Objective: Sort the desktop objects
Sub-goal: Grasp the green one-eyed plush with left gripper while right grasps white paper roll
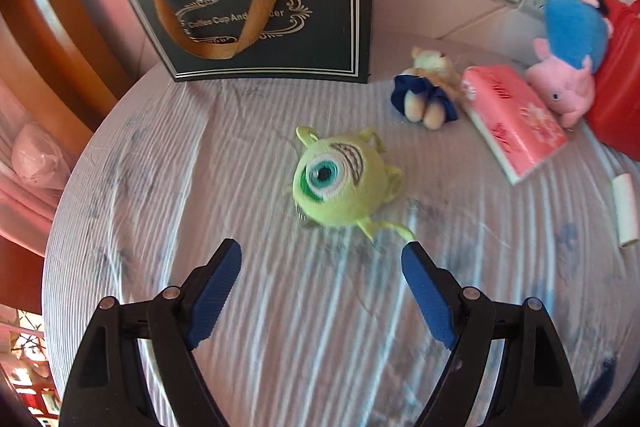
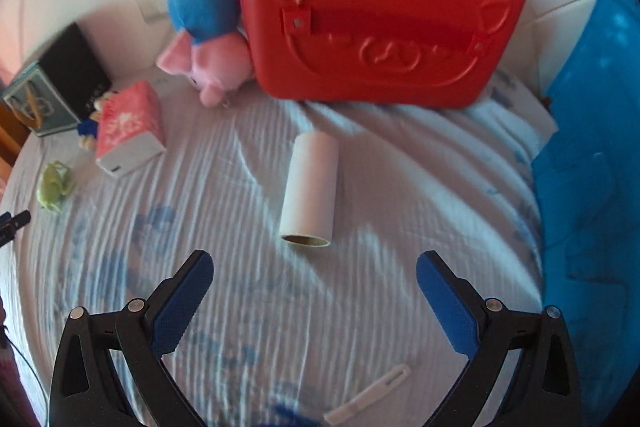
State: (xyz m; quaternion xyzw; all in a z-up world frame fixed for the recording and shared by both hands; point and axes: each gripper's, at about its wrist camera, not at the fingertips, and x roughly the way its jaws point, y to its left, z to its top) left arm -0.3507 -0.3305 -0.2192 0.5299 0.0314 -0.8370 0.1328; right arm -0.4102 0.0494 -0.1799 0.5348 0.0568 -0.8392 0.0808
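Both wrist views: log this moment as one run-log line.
left gripper: open, facing green one-eyed plush | right gripper: open, facing white roll | nothing held | red case behind roll

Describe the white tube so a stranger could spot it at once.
Find the big red case standing at the back of the striped cloth. In front of it, alone on the cloth, lies the white tube. Unlike the plush toys and pink tissue pack, it is a plain hollow cylinder.
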